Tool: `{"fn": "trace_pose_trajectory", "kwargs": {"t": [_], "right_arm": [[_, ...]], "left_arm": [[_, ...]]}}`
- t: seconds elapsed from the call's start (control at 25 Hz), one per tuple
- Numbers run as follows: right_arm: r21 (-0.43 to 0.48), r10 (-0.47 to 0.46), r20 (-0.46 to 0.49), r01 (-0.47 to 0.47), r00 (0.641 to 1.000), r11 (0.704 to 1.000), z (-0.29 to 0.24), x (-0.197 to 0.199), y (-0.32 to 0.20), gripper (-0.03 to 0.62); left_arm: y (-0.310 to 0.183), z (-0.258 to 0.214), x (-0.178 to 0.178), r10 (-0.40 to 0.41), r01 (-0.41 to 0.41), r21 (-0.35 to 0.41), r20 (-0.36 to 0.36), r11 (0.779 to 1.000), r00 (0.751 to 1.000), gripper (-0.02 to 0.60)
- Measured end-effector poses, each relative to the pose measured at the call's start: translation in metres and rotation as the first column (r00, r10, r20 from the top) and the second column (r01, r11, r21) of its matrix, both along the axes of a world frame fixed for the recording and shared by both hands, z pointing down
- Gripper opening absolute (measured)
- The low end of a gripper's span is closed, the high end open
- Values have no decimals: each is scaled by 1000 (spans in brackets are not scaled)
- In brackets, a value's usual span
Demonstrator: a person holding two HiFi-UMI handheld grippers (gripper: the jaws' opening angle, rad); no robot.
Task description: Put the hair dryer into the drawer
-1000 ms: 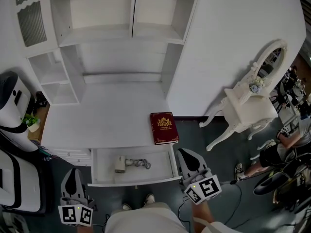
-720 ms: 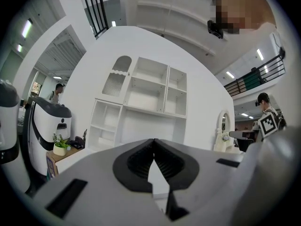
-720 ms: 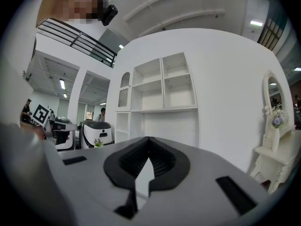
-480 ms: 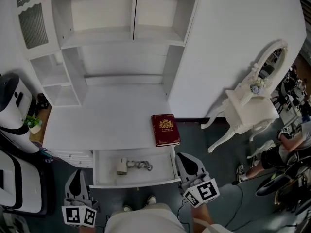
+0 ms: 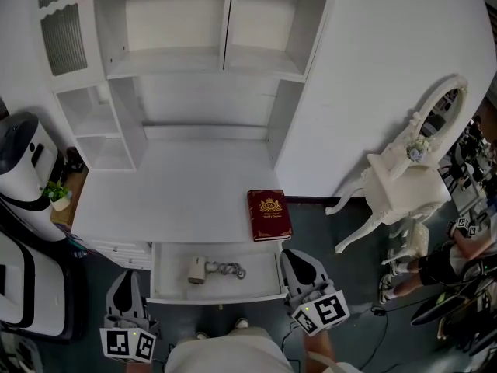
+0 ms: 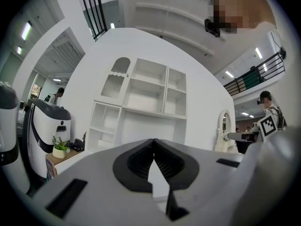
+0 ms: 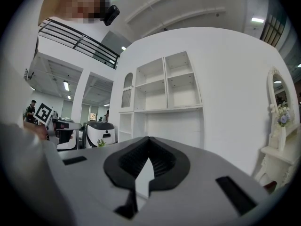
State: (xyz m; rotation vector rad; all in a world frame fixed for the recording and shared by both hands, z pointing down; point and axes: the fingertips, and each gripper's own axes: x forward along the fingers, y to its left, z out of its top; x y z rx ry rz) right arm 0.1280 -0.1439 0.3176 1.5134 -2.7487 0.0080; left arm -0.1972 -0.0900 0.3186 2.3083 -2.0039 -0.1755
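The open white drawer (image 5: pixel 217 296) sticks out under the desk top (image 5: pixel 171 189). Inside it lies the small pale hair dryer (image 5: pixel 197 270), with its coiled cord (image 5: pixel 227 270) to its right. My left gripper (image 5: pixel 127 277) hangs below and left of the drawer's front corner, apart from it. By the drawer's right front corner is my right gripper (image 5: pixel 293 255). In the left gripper view, my left gripper (image 6: pixel 154 143) has its jaws together with nothing between them. The right gripper (image 7: pixel 148 141) looks the same in its own view: shut and empty, pointing level at the shelf unit.
A dark red book (image 5: pixel 269 214) lies on the desk's right front corner, just above the drawer. A white shelf unit (image 5: pixel 217 45) rises behind the desk. A white ornate chair (image 5: pixel 404 181) stands to the right, white machines (image 5: pixel 23 169) to the left. My feet show below the drawer.
The head view has shifted a little, so desk, book and drawer sit slightly lower and further right. Both grippers stay shut and nearly still; the hair dryer has not moved.
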Motion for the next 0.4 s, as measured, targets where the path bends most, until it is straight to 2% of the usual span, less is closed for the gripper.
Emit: {"fn": "trace_pose_trajectory", "kwargs": {"t": [0.4], "right_arm": [[-9, -12, 9, 12, 1000, 1000, 4, 0, -2, 9]], "left_arm": [[2, 5, -2, -10, 10, 2, 5, 1000, 1000, 15]]}}
